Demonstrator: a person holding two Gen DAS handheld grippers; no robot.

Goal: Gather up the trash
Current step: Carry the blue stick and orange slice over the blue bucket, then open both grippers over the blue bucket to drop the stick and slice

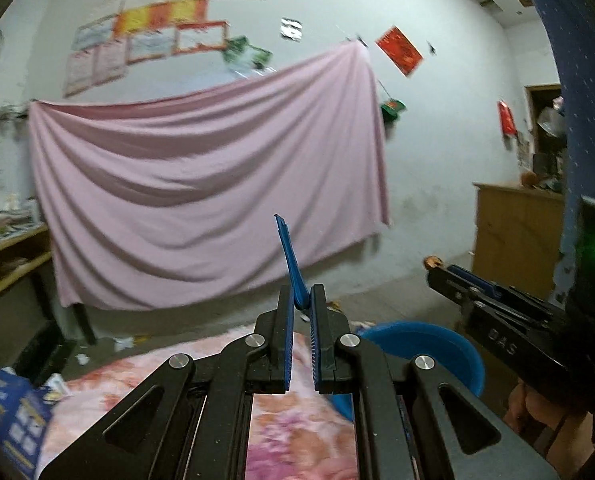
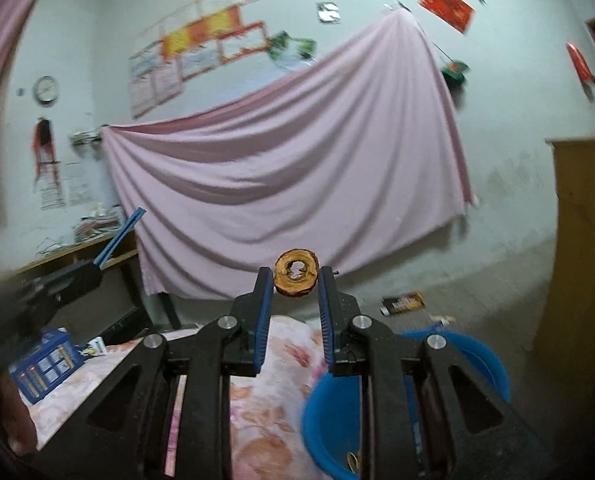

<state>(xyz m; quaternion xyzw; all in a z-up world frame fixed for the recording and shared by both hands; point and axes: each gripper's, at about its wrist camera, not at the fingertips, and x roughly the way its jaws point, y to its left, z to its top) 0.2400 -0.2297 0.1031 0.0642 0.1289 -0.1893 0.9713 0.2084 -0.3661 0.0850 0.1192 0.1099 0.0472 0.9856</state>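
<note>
My left gripper [image 1: 301, 300] is shut on a thin blue plastic strip [image 1: 291, 262] that sticks up from its tips; it also shows in the right wrist view [image 2: 117, 238]. My right gripper [image 2: 296, 280] is shut on a brown ring-shaped dried fruit slice [image 2: 296, 274], held in the air; the slice shows small in the left wrist view [image 1: 432, 262]. A blue plastic basin [image 2: 485, 364] sits below and right of both grippers, also in the left wrist view [image 1: 437, 344]. Both grippers are raised above a pink floral cloth [image 2: 265, 396].
A blue box [image 2: 45, 364] lies at the cloth's left edge, also in the left wrist view [image 1: 9, 416]. A pink sheet [image 1: 201, 192] hangs on the far wall. A wooden cabinet [image 2: 585, 248] stands right, a shelf desk [image 1: 9, 256] left. A dark wrapper [image 2: 403, 303] and scraps lie on the floor.
</note>
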